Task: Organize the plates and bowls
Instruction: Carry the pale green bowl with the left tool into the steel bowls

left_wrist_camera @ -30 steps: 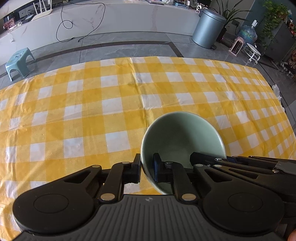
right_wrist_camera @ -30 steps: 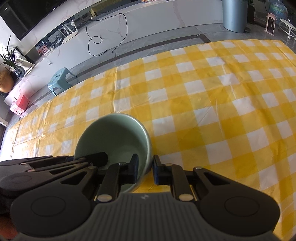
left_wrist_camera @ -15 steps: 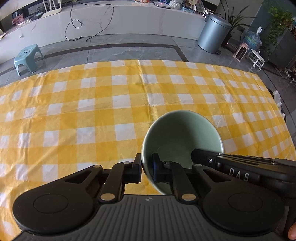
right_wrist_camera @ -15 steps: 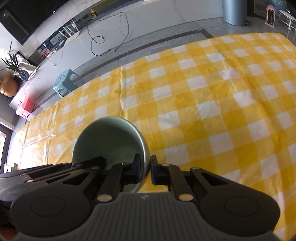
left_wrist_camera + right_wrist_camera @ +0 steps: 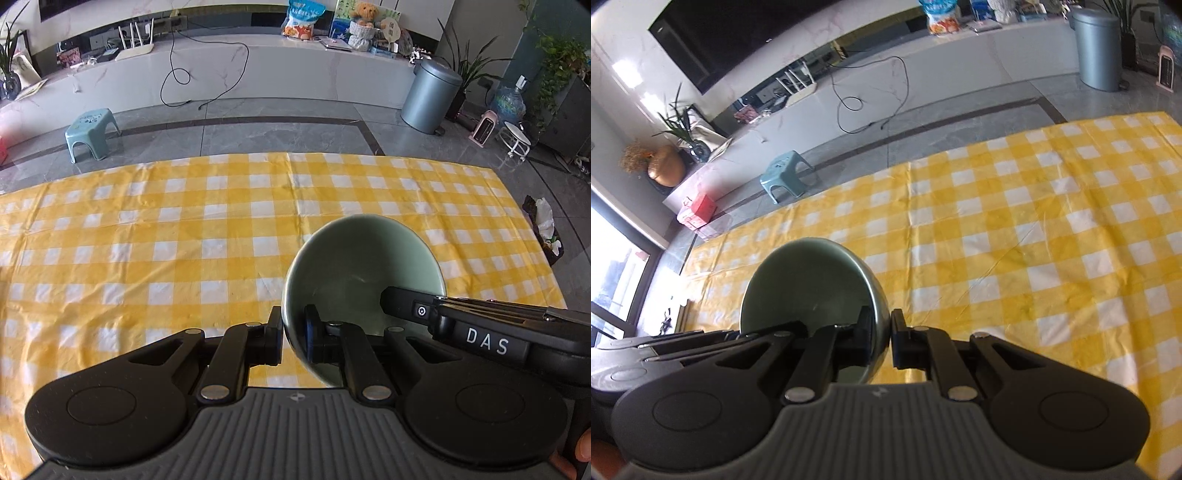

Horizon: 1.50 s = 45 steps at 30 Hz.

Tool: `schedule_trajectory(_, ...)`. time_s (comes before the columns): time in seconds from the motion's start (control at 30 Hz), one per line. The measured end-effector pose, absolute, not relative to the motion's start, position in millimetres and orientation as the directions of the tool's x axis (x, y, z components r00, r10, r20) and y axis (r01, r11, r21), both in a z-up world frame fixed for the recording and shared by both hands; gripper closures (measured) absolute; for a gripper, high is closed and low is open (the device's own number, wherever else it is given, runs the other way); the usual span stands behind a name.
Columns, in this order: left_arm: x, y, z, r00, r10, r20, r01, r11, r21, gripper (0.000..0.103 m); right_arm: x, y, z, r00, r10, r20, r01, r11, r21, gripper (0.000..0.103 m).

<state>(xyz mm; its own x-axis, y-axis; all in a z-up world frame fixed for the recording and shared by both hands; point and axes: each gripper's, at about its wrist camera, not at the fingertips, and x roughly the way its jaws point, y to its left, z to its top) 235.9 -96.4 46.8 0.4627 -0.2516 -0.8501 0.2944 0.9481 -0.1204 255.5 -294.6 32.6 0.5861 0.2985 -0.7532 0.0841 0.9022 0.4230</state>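
Together, left gripper, right gripper, clamping bowl rim

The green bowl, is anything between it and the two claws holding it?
No. The left claw is clamped straight onto the rim of the green bowl, and the right claw pinches the opposite rim. Nothing sits between pads and bowl. Only the bare yellow checked tablecloth shows beyond it.
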Motion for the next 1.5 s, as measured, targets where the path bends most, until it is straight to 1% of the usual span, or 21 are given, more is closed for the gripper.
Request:
schedule_trajectory(0.3, 184, -91, 63, 0.417, -0.263, -0.870, 0.296, 0.944, -0.143, 0.091, 191, -295, 59, 0.580, 0.349, -0.736, 0.001, 0.903, 0.429, 0.095)
schedule_trajectory(0.57, 146, -81, 63, 0.373, -0.254, -0.892, 0.290, 0.945, -0.148, 0.090, 152, -287, 61, 0.531, 0.397, -0.748, -0.073, 0.902, 0.427, 0.095)
schedule_trajectory(0.8, 128, -73, 52, 0.324, -0.252, -0.912, 0.255, 0.952, -0.172, 0.090, 140, -280, 51, 0.471, 0.425, -0.773, -0.132, 0.901, 0.414, 0.097)
schedule_trajectory(0.93, 124, -67, 39, 0.273, -0.273, -0.922, 0.215, 0.952, -0.218, 0.090, 140, -277, 44, 0.436, 0.421, -0.795, -0.161, 0.906, 0.392, 0.098)
schedule_trajectory(1.03, 122, -67, 32, 0.245, -0.270, -0.931, 0.213, 0.952, -0.220, 0.090, 136, -273, 44, 0.436, 0.403, -0.805, -0.204, 0.915, 0.348, 0.098)
schedule_trajectory(1.13, 122, -64, 23, 0.198, -0.290, -0.936, 0.183, 0.949, -0.256, 0.090, 135, -270, 43, 0.431, 0.381, -0.818, -0.232, 0.923, 0.308, 0.097)
schedule_trajectory(1.33, 135, -72, 13, 0.166, -0.266, -0.950, 0.164, 0.957, -0.239, 0.091, 146, -269, 23, 0.396, 0.338, -0.854, -0.223, 0.937, 0.268, 0.097)
schedule_trajectory(1.5, 143, -83, 5, 0.136, -0.214, -0.967, 0.197, 0.963, -0.185, 0.091, 153, -269, 12, 0.375, 0.312, -0.873, -0.210, 0.946, 0.248, 0.097)
